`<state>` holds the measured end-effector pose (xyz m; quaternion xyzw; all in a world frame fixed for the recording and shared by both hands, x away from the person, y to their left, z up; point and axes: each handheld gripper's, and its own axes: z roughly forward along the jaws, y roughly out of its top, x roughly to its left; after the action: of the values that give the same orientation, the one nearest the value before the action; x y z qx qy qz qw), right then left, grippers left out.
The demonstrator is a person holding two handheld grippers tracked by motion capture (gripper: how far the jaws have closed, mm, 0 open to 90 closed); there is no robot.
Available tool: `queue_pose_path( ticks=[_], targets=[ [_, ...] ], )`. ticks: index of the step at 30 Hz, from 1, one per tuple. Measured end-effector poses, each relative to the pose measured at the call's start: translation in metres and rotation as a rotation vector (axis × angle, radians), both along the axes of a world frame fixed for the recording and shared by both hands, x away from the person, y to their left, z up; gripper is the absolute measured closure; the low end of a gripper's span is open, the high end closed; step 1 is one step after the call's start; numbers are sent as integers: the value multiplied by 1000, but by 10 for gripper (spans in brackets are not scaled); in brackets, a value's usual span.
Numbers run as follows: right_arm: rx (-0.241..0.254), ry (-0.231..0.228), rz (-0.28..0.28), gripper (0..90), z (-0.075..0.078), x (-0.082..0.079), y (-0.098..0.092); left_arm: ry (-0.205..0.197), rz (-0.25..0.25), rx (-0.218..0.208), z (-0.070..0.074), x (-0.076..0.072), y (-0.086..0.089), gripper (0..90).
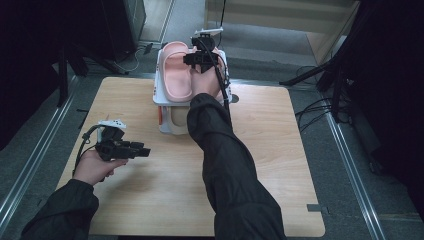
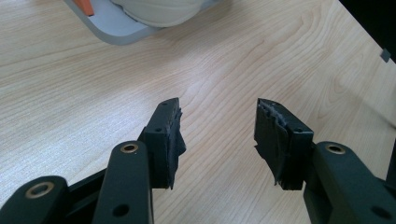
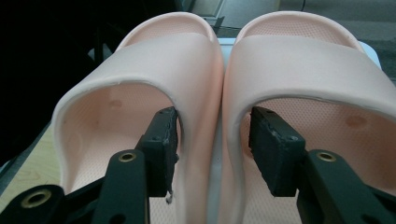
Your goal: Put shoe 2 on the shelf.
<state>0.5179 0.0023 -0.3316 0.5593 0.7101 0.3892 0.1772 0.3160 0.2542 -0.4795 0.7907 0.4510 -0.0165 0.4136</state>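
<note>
Two pink slippers (image 3: 224,93) sat side by side at the frame's top; the right gripper (image 3: 212,149) straddled their touching walls, loose, letting go.

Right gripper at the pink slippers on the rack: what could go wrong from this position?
The right gripper has one jaw inside each pink slipper, straddling their adjoining inner walls, pads apparently off them. Pulling back crookedly could snag a strap and drag a slipper off the white rack. The pair sits high on the top tier, so a nudge might tip one toward the floor. The trailing cable could also catch the rack's edge.
</note>
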Motion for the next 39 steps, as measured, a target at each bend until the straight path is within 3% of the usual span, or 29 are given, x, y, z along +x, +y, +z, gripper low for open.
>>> queue_pose_path(
  ticks=[6,7,14,18,23,35,39],
  targets=[
    [24,6,31,522,4,-9,-11,1,3,7,0,1,-2,503],
    [45,3,44,522,4,-15,-17,0,0,10,0,1,-3,503],
    [60,-3,103,521,5,-35,-33,4,0,27,-2,1,-5,500],
    [18,-12,160,517,7,-50,-37,5,3,26,-2,0,-5,499],
    [25,-9,224,517,6,-70,-45,8,8,29,-3,0,-6,498],
    [49,-18,362,517,-13,-134,-61,7,10,37,-4,-1,-7,489],
    [77,-1,391,517,-29,-147,-69,6,4,40,-4,0,-9,485]
  ],
)
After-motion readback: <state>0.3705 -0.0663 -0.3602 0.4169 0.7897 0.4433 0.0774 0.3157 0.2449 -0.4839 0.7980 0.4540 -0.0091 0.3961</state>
